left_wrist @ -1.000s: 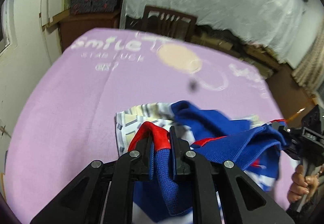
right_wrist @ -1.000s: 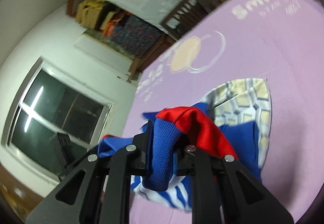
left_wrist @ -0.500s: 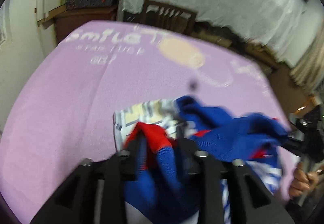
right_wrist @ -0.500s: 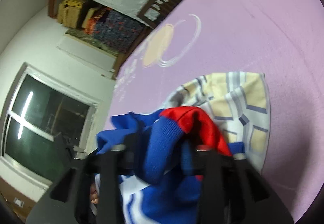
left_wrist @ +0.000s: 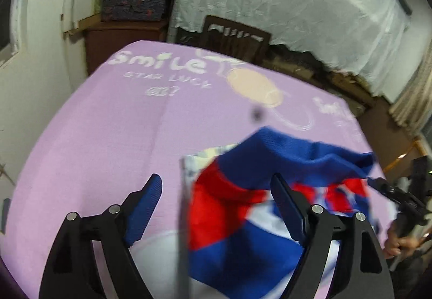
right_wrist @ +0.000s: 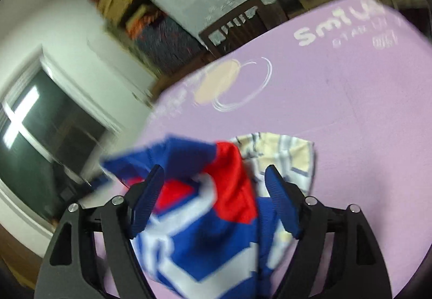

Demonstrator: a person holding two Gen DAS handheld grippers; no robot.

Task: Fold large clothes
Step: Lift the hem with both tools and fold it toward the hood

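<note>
Dropping from both grippers, left (left_wrist: 217, 192) and right (right_wrist: 214, 182), whose jaws have just been opening and grip nothing, the jersey (left_wrist: 256, 207) sits lower centre on the purple sheet (left_wrist: 108, 137). It could bunch unevenly, spoiling the fold.

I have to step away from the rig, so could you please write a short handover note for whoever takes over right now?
Left gripper: jaws have just been opening, now wide, nothing clamped.
Right gripper: the same, with cloth loose between the jaws.
The blue, red and white jersey lies bunched on the purple mat, partly over a folded checked cloth.
Done: jersey released on the mat.
Left: spread and fold it, as it looks unfolded.
</note>
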